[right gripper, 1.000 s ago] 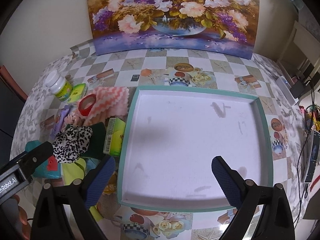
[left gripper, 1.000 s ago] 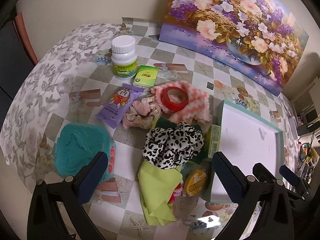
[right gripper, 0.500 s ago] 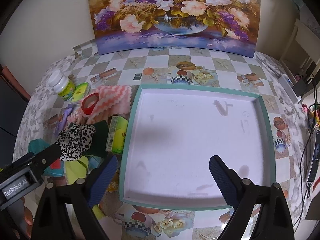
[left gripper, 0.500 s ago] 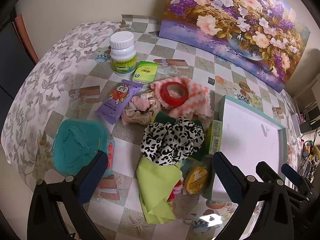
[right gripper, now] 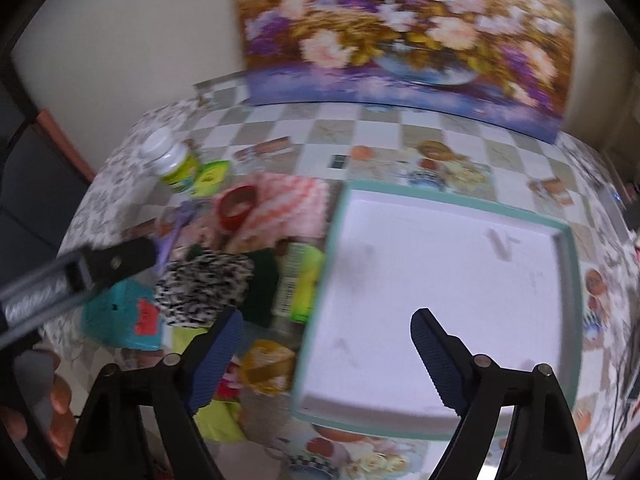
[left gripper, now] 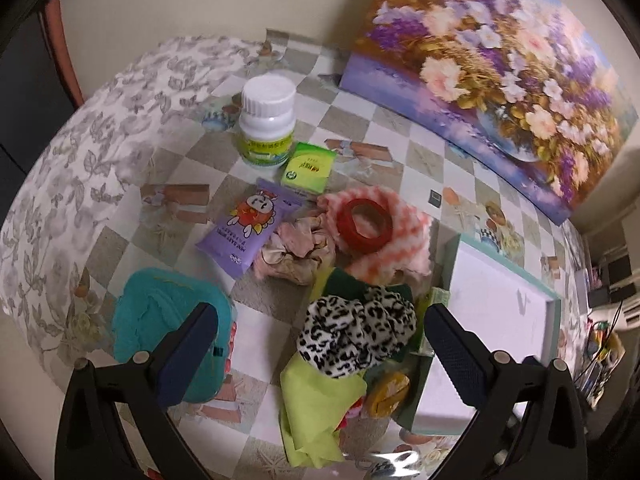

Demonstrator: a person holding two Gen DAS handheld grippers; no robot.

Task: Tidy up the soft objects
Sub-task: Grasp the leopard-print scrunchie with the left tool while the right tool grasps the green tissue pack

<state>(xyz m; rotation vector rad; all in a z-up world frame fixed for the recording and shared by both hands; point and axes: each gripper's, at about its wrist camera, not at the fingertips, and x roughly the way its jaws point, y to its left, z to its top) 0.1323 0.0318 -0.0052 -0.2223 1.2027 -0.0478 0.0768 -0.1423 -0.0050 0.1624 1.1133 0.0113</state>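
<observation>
Leopard-print scrunchie (left gripper: 356,330) now sits between the left gripper (left gripper: 320,344)'s released jaws, while the right gripper (right gripper: 326,346)'s empty jaws are closing over the still-bare tray (right gripper: 568,280).

One bottle (left gripper: 267,120), two scrunchies (left gripper: 356,330), one tray (right gripper: 440,280), one tape roll (left gripper: 364,222)

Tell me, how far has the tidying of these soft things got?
Nothing looks done yet: the tray holds nothing. Nothing is in hand either: the left gripper hangs open over the spotted scrunchie, and the right gripper has its jaws closing on nothing. Left to sort: the scrunchie, the pink scrunchie, the zigzag cloth, the green cloth and the teal cloth.
</observation>
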